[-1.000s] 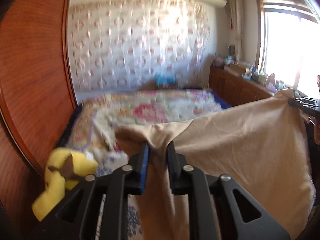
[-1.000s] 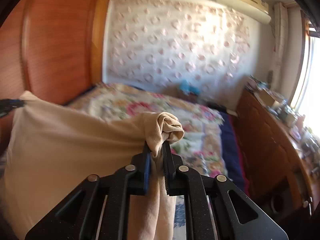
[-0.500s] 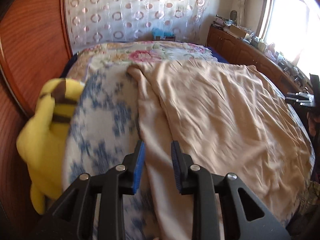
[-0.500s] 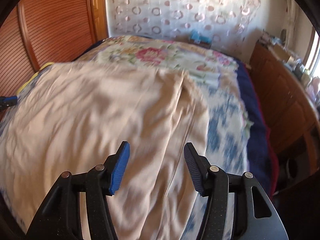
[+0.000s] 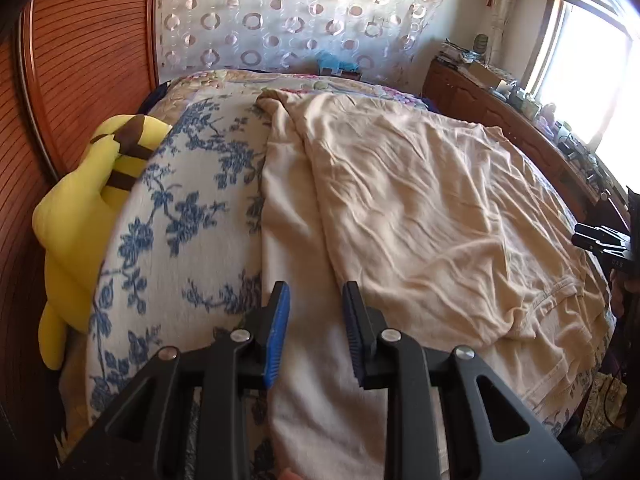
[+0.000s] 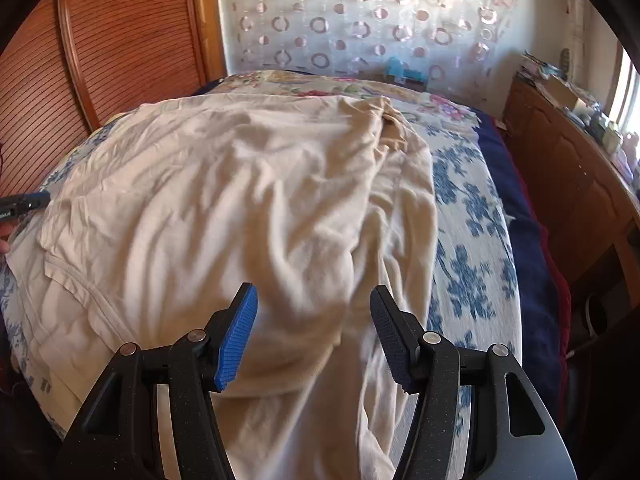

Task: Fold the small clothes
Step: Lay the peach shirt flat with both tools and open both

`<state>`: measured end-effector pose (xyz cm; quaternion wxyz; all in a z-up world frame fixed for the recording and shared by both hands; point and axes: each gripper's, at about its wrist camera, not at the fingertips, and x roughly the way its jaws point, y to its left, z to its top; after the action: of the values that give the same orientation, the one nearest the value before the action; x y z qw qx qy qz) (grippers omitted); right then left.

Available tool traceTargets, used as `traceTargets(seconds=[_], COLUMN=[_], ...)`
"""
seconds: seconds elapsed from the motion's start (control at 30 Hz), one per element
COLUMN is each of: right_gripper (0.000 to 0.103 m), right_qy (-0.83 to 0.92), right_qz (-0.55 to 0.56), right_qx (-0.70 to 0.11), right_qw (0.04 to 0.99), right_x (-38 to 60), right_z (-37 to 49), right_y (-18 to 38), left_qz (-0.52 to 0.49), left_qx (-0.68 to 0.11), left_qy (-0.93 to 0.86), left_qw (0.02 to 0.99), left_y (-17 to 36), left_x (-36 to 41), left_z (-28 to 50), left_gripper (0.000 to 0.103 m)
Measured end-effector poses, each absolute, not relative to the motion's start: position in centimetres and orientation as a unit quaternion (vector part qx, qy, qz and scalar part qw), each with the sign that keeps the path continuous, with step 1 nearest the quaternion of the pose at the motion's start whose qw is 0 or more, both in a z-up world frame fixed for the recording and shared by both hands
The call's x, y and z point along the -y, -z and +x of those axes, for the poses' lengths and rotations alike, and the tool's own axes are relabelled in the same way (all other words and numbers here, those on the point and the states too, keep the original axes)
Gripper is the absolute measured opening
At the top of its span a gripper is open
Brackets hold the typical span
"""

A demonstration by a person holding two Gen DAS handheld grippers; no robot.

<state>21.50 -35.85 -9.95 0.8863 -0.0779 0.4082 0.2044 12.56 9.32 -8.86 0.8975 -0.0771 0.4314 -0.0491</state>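
A beige long-sleeved top (image 5: 420, 208) lies spread and wrinkled across the bed, with its neckline (image 5: 552, 292) toward the near right edge. One sleeve (image 5: 292, 220) runs down the garment's left side. My left gripper (image 5: 316, 292) hovers over that sleeve, open, with the cloth lying loose below its blue pads. In the right wrist view the same top (image 6: 224, 208) fills the bed. My right gripper (image 6: 315, 296) stands open wide above the other sleeve, gripping nothing. Each gripper shows at the other view's edge: the right gripper (image 5: 600, 240) and the left gripper (image 6: 24, 204).
A blue floral bedspread (image 5: 180, 208) covers the bed. A yellow plush toy (image 5: 80, 208) sits wedged against the wooden headboard (image 5: 80, 60) on the left. A dark blue blanket (image 6: 528, 240) edges the bed's right side, beside a long wooden cabinet (image 6: 568, 168) with clutter under the window.
A second ago both grippers held the top up by its bunched corners. Both came down and opened, and the top now lies flat on the bed.
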Motion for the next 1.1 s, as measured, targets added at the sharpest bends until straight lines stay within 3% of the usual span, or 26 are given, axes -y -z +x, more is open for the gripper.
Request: traceTargets(seconds=[0.83, 1.1], right_gripper=[0.061, 0.061], right_qy=[-0.195, -0.195], right_qz=[-0.057, -0.056], right_qx=[-0.405, -0.405], right_qw=[0.892, 0.892], right_x=[36.6, 36.6], right_z=[19.8, 19.8], right_y=[11.1, 11.1], left_qz=[-0.012, -0.051], left_qx=[-0.419, -0.438], left_qy=[0.006, 0.004], left_qw=[0.908, 0.898], left_y=[9.4, 8.9], left_x=[-7.7, -10.4], left_z=[12.1, 11.6], left_gripper=[0.030, 0.030])
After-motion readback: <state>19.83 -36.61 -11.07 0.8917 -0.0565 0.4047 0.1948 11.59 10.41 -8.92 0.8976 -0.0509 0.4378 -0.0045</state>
